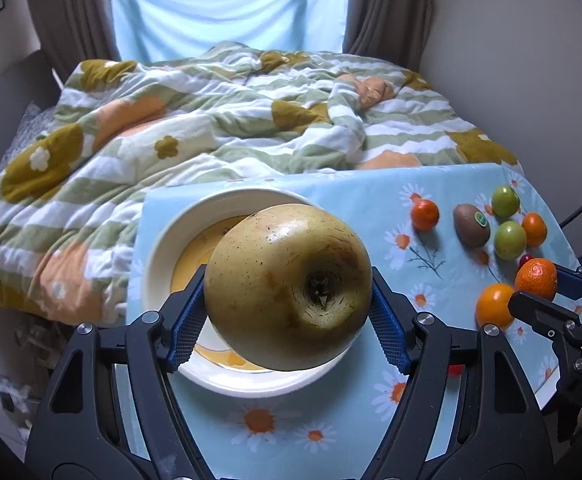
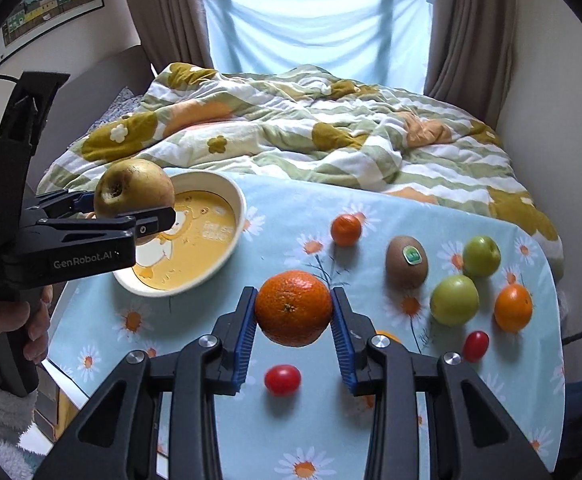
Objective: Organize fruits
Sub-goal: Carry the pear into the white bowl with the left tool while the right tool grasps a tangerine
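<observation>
Bed: rumpled flowered quilt (image 2: 311,136) behind table (image 2: 371,216).
Bowl (image 2: 239,200): on table, left side.
Left gripper (image 1: 289,300): grasping apple (image 1: 287,288) above bowl.
Right gripper (image 2: 293,320): grasping orange (image 2: 293,306) above table.

Between the left tongs' ribbed blue pads (image 1: 185,318), a matt, speckled apple (image 1: 287,288); beneath, a glossy bowl (image 1: 163,248) on smooth printed cloth (image 1: 371,200).
</observation>
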